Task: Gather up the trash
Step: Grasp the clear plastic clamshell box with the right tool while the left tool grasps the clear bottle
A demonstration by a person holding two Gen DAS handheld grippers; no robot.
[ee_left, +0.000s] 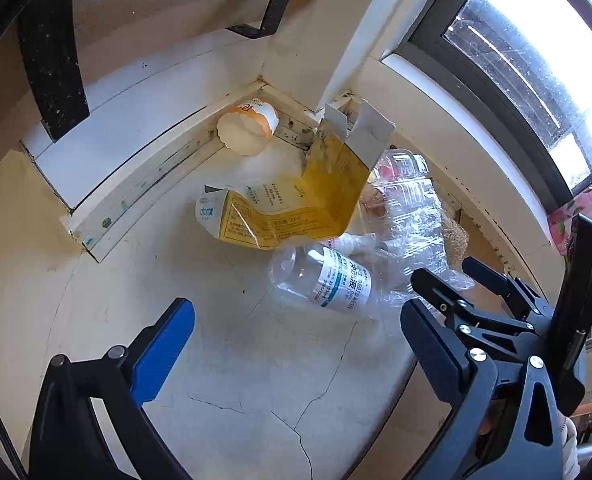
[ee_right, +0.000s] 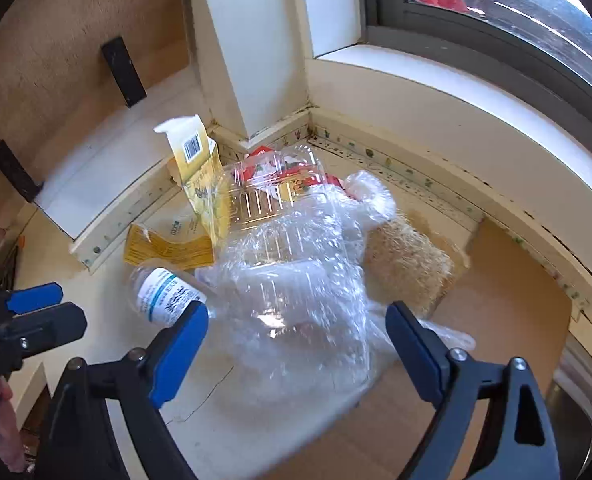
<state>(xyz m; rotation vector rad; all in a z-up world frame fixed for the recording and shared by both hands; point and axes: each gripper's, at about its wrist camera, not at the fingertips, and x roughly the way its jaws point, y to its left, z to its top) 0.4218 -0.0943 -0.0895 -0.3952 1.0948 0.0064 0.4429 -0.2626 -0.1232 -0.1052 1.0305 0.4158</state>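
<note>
A heap of trash lies in the corner of a cracked cream ledge (ee_left: pixel 239 384). It holds a clear bottle with a white and blue label (ee_left: pixel 328 280) (ee_right: pixel 163 296), a torn yellow carton (ee_left: pixel 296 208) (ee_right: pixel 171 248), an orange and white paper cup (ee_left: pixel 247 128), a clear clamshell box (ee_right: pixel 279 192) and crumpled clear plastic film (ee_right: pixel 296 288). My left gripper (ee_left: pixel 296 348) stands open just short of the bottle, with nothing between its fingers. My right gripper (ee_right: pixel 296 340) is open wide, and the film lies between its blue pads (ee_right: pixel 179 356) without being pressed.
A tuft of straw-coloured fibre (ee_right: pixel 408 260) lies right of the heap, over a lower wooden surface (ee_right: pixel 496 300). White walls and a skirting strip (ee_left: pixel 147 184) close the corner behind. A window (ee_left: pixel 536 60) runs along the right. Black brackets (ee_right: pixel 123 72) hang on the left wall.
</note>
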